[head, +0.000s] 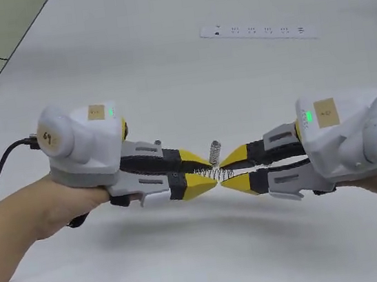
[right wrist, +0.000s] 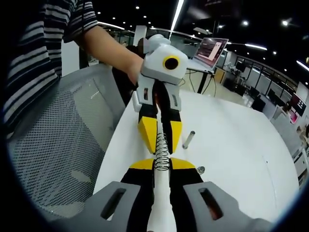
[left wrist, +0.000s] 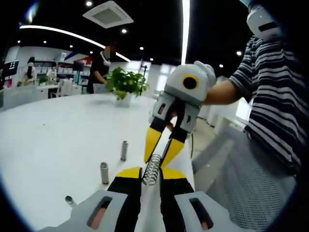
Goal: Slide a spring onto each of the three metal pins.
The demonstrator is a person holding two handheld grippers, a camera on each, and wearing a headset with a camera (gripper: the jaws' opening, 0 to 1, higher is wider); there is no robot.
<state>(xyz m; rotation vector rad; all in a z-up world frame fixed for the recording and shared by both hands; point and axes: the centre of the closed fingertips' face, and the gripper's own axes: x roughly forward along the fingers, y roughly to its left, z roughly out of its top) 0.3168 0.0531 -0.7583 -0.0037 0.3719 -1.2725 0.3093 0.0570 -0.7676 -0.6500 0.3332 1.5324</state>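
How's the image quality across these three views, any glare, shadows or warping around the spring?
Head view: soft even light, the spring reads sharp, with a faint broad shadow on the table below it. Left gripper view: fisheye bends the table edge, and a ceiling light strip blows out white. Right gripper view: same warping, dark ceiling, spring crisp.

Pen scrawl on my left claw (head: 213, 172) end cap (head: 50, 138), maybe "19"; right claw (head: 222, 172) scrawl & tan stickers (head: 96, 113) unreadable.
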